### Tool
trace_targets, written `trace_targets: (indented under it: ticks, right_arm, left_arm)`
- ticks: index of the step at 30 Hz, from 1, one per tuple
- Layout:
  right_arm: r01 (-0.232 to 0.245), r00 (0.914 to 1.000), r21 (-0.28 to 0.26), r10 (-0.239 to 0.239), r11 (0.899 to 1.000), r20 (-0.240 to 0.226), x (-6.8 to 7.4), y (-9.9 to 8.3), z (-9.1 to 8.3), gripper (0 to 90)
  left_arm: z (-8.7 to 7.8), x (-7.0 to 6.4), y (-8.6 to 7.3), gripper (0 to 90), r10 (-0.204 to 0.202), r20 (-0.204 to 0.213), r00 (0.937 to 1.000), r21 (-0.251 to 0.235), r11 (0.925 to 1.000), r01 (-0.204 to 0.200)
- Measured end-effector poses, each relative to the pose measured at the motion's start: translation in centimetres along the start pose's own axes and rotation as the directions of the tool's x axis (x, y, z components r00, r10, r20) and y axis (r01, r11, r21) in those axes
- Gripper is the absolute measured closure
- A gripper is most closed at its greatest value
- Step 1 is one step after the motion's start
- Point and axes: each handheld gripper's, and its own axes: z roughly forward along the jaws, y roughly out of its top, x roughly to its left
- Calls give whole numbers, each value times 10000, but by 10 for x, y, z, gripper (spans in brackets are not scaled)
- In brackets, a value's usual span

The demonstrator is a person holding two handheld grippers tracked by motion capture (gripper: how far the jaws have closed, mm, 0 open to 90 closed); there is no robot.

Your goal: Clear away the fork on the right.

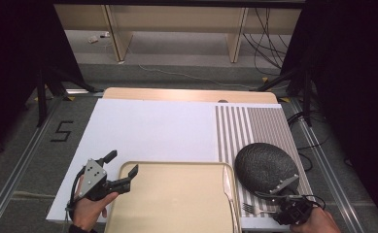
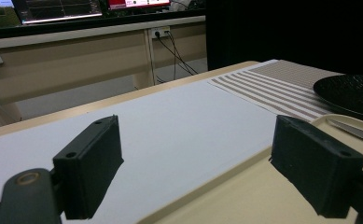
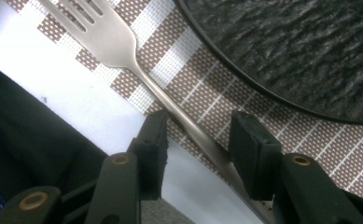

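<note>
Fork (image 3: 123,51) lies flat on the striped placemat (image 3: 207,107) at the lower right of the high view, tines toward the tray, handle running back between the jaws of the right claw (image 3: 195,144). Those jaws straddle the handle, parted and not quite pinching it, so I judge the pickup only begun: closing, lifting and placing all remain. Just above it in the high view sits the dark textured plate (image 1: 266,166), its rim close beside the fork and the likeliest thing to get nudged. A knife (image 1: 228,184) rests along the right edge of the beige tray (image 1: 172,204). At lower left the left claw (image 1: 123,167) hangs wide open and empty, spanning the tray's far left corner above the white tabletop (image 1: 152,128).
</note>
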Motion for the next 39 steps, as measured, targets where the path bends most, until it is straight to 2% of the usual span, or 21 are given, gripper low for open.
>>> trace_targets:
  ticks: [1,3,5,7,8,11,14,15,16,21,25,27,29,34,36,39]
  right_arm:
    - [137,9999,16,-137,9999,12,0,1,0,596]
    - [47,10000,182,-48,9998,37,2,2,0,604]
    - [409,9991,238,-410,9989,57,2,4,0,622]
    - [402,9992,442,-404,9982,38,5,6,0,643]
    - [727,9973,430,-732,9964,89,4,8,0,662]
    - [891,9960,520,-895,9947,40,6,11,1,690]
    - [1375,9904,593,-1382,9887,67,7,13,1,710]
    - [1303,9914,708,-1307,9889,14,8,14,1,713]
    - [1524,9882,712,-1530,9858,40,7,15,1,717]
    - [1910,9816,839,-1909,9780,-95,8,18,2,757]
    - [2012,9795,936,-1996,9751,-266,10,20,1,832]
    - [2218,9751,900,-2205,9709,-243,12,20,2,836]
    - [2219,9750,921,-2216,9707,-132,13,20,1,841]
    - [2696,9629,923,-2699,9585,-98,18,19,1,848]
    - [2762,9610,879,-2762,9571,-121,19,19,1,848]
    - [2653,9641,765,-2652,9611,-118,20,20,0,849]
  left_arm:
    - [0,0,0,160,-2,8,10000,1,10000,2]
    - [0,0,0,160,-14,11,10000,4,10000,14]
    - [0,0,0,161,-15,12,10000,6,10000,15]
    - [0,0,0,160,-23,-4,10000,23,10000,23]
    - [0,0,0,161,-25,-7,10000,26,10000,25]
    - [0,0,-1,160,-19,-14,10000,54,10000,19]
    - [1,1,-1,160,-34,-28,10000,57,10000,34]
    - [1,1,-1,160,-44,-32,10000,63,10000,45]
    - [1,1,-1,160,-48,-11,10000,37,10000,48]
    - [1,1,-1,161,-57,-15,10000,23,10000,57]
    - [1,1,-1,161,-52,-33,10000,85,9999,53]
    - [1,1,-1,160,-66,4,10000,19,10000,66]
    - [1,1,-1,161,-41,-17,10000,62,10000,41]
    - [1,1,-1,161,-4,-31,10000,47,10000,4]
    - [0,1,-1,161,0,-37,10000,30,10000,0]
    - [0,1,-1,161,-8,-30,10000,24,10000,8]
